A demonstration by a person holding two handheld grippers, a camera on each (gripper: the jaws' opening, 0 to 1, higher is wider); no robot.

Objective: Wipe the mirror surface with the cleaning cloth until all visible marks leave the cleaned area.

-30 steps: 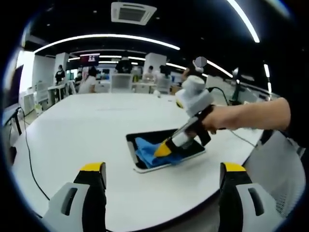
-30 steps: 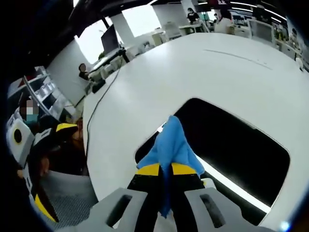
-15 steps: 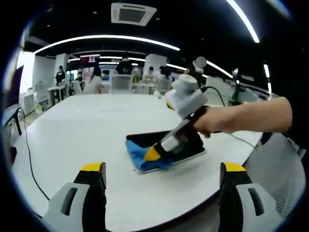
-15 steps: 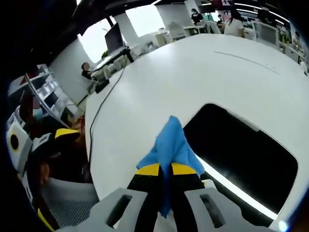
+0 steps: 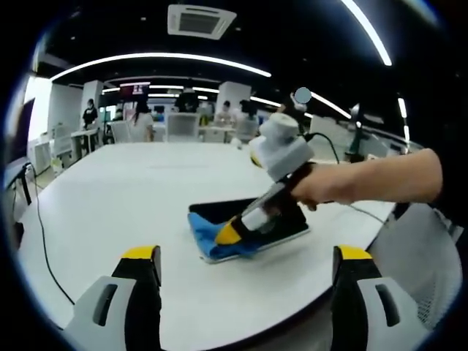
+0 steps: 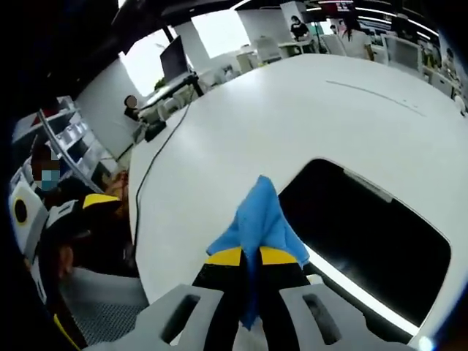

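Right gripper view, one blue cloth (image 6: 257, 223) pinched, one mirror (image 6: 365, 241), one table (image 6: 241, 117).

I note a plain bright blue cleaning cloth (image 6: 259, 218) against the dark, black-looking rectangular mirror (image 6: 365, 238) with pale edge, on a plain white bench (image 6: 241, 124). My right tool (image 6: 248, 257) shows yellow tips over black.

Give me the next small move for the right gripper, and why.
Probably sweep the blue cloth back across the mirror toward its far end. The right gripper is shut on the cloth, which sits at the mirror's near corner with part of it over the white table, so most of the dark glass lies uncovered. Whether marks remain cannot be told.
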